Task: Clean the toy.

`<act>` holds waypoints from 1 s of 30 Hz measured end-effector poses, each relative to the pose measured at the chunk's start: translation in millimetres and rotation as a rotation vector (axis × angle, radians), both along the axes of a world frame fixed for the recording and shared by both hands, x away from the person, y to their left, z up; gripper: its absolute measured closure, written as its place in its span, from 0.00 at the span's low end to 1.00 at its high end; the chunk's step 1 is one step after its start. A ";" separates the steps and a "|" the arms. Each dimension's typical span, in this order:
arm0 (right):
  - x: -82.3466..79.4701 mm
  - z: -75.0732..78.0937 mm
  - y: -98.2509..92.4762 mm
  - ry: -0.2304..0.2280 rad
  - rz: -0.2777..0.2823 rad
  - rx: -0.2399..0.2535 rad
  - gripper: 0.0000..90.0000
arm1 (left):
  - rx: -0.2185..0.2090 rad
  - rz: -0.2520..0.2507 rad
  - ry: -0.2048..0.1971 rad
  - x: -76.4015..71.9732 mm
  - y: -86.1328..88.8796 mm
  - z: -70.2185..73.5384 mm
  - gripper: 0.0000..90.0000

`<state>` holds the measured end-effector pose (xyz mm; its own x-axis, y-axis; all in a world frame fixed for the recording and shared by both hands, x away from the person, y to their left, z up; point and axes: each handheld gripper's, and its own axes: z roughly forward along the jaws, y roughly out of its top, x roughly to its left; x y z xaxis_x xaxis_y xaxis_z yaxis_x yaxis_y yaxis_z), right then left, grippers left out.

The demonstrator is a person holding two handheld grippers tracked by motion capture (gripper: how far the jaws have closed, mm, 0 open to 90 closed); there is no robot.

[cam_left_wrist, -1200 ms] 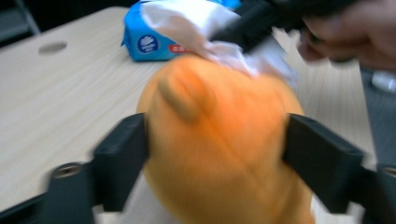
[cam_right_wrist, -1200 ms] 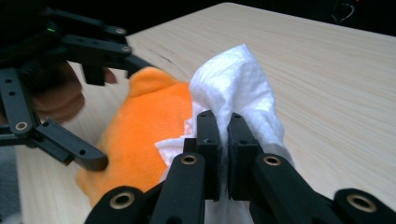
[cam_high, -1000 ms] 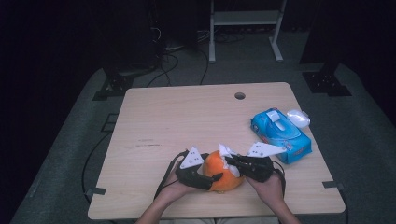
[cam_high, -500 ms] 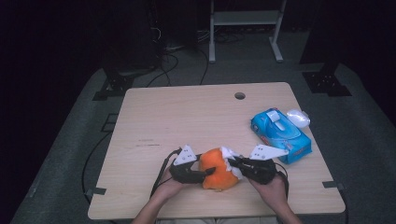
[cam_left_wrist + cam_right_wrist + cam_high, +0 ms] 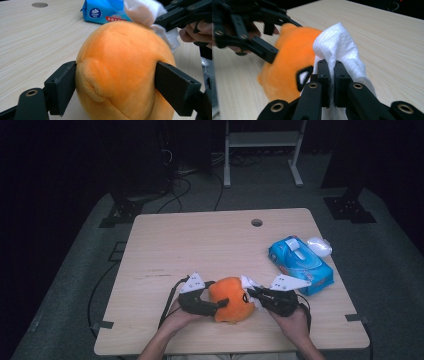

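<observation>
While the left hand-held gripper (image 5: 218, 304) presses its two black jaws into either flank of the orange plush toy (image 5: 231, 298), having just been opening from a tighter squeeze, the toy sits near the front edge of the worktop (image 5: 200, 245), between the person's two hands. Seen from the left gripper view, the orange plush toy (image 5: 120, 70) is a rounded, dome-like lump of short, velvety pile, with a soft stitched fold bulging low on its left side; the flat jaw pads dent the fabric slightly. Just right of it, the right hand-held gripper (image 5: 254, 293) is clamped tight on a white tissue (image 5: 248, 283), which touches the toy's upper right. In the right gripper view the white tissue (image 5: 339, 47) is crumpled, thin and faintly embossed, rising in a peak above the closed jaws, and a black-and-white patch shows on the toy's face. Farther right lies a glossy blue pack of wipes (image 5: 299, 264) on the pale wood-grain surface.
</observation>
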<state>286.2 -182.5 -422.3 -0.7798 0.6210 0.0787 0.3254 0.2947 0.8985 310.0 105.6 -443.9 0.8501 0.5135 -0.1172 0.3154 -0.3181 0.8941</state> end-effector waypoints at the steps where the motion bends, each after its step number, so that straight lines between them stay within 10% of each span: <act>1: -0.2 0.5 -0.4 0.007 0.013 0.019 0.94 | 0.016 0.011 -0.007 -0.3 0.1 0.0 0.31; 9: 5.0 -8.2 -9.5 0.043 -0.020 0.007 0.94 | 0.027 0.054 0.016 4.1 5.9 -4.7 0.41; 14: -7.4 -2.7 9.6 0.001 0.070 -0.012 0.94 | 0.020 0.067 0.043 8.3 9.9 -7.3 0.41; 19: 1.8 -8.1 4.5 0.023 0.023 -0.017 0.94 | -0.051 0.066 -0.017 4.3 7.8 5.0 0.25; 23: 0.7 -7.6 8.7 0.017 0.021 -0.015 0.94 | 0.032 0.089 -0.047 4.3 3.9 -0.4 0.37; 30: -0.9 -7.1 13.1 0.007 0.034 -0.037 0.94 | 0.035 0.119 -0.012 10.9 11.9 -5.1 0.40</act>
<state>285.3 -169.4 -429.4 -0.7998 0.5971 0.0616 0.3210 0.3387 0.8844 320.9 117.6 -449.0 0.7843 0.6141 -0.0881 0.3422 -0.3098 0.8871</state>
